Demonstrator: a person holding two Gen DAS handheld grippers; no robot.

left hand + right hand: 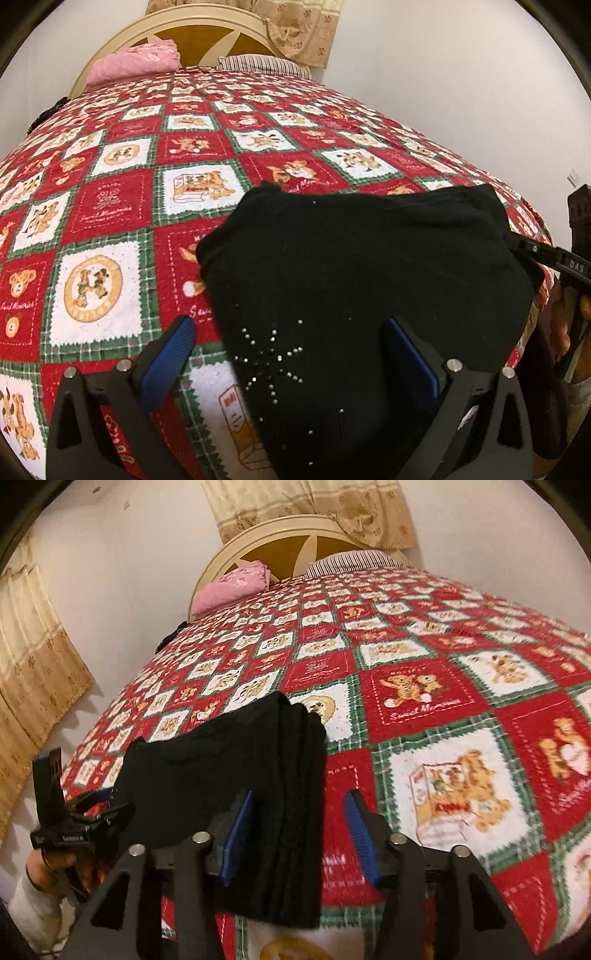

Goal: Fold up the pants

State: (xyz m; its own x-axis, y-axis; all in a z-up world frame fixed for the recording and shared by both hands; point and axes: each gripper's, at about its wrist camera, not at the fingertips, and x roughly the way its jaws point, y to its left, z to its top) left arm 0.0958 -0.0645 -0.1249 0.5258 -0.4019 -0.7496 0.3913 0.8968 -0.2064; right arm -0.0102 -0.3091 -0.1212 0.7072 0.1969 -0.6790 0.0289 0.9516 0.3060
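The bed [110, 206] is carrying the folded black pants [351, 277] at its near edge. The left gripper [291, 354] and right gripper [299, 830], fingers spread wide, are hovering at 6 o'clock.

My left wrist camera sits low at the near edge of the bed, close above the folded black pants [362, 280], and faces 12 o'clock toward the headboard [207, 40]. My right wrist camera sits equally low and close, aimed toward 11 o'clock, with its headboard [295, 535] left of centre. Both views share the pants [229, 760], the patchwork bedspread [122, 206] [443, 701] and the pink pillow [133, 62] [232, 585]. Each camera sees the other gripper: right gripper [569, 258] at 3 o'clock, left gripper [74, 819] at 9 o'clock.
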